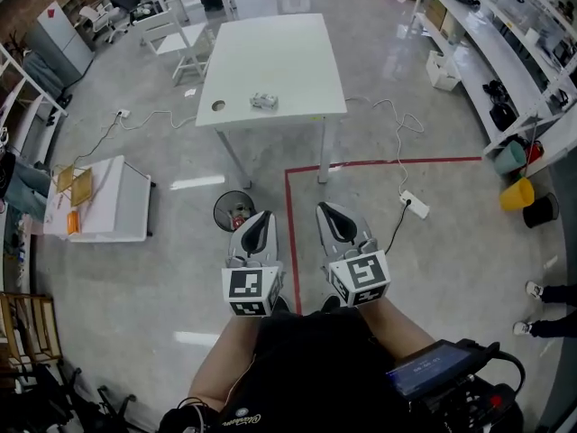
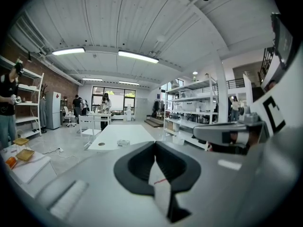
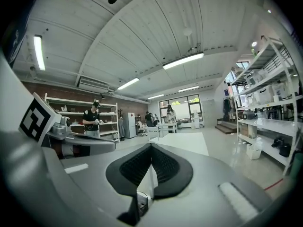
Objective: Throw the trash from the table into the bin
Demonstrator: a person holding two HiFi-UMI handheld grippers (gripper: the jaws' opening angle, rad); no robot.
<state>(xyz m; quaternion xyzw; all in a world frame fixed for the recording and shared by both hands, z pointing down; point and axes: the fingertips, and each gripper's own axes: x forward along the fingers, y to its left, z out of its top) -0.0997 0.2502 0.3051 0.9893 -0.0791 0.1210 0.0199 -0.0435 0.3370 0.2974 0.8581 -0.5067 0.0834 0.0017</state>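
Note:
A small crumpled piece of trash (image 1: 264, 101) lies near the front edge of the white table (image 1: 288, 52). In the left gripper view the trash (image 2: 123, 142) shows as a small lump on the table (image 2: 113, 135), far ahead. A round black bin (image 1: 233, 210) stands on the floor in front of the table, with something red inside. My left gripper (image 1: 263, 216) hangs just right of the bin, jaws shut and empty. Beside it, my right gripper (image 1: 325, 209) is also shut with nothing in it. Both point toward the table, well short of it.
Red tape (image 1: 379, 164) marks a line on the floor under the table's right front leg. A power strip (image 1: 416, 205) and its cable lie to the right. A low white cart (image 1: 117, 197) stands at the left, chairs (image 1: 176, 36) behind the table, and shelving (image 1: 505, 52) along the right.

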